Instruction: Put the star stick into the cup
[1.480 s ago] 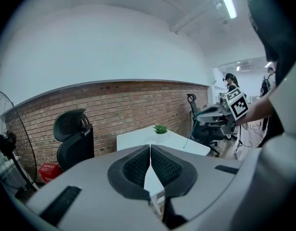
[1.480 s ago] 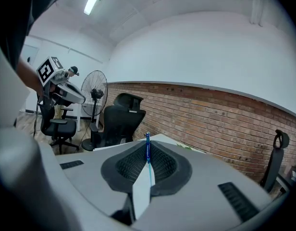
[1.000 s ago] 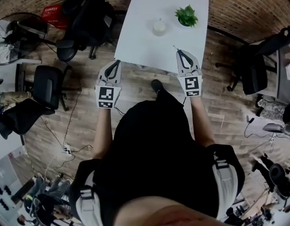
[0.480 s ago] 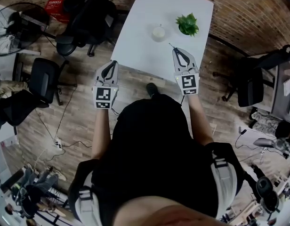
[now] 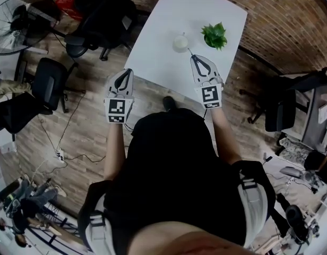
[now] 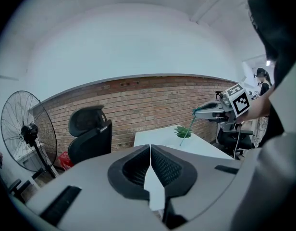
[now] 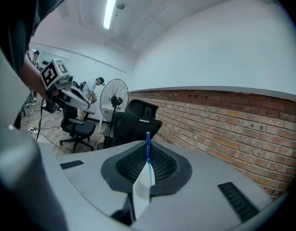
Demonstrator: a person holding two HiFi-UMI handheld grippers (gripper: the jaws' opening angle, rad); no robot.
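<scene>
Right gripper (image 5: 197, 60) jaws almost closed, pinching the thin shaft of the star stick (image 5: 191, 52). The stick pokes past the tips toward the cup (image 5: 180, 42) on the white table (image 5: 153, 57), its end close beside the rim; left gripper (image 5: 126, 74) is closed on nothing. Stick looks light, slim and probably bendy, likely to pivot in the pads — hold mid-shaft, firm but gentle, since the small cup may tip easily.
</scene>
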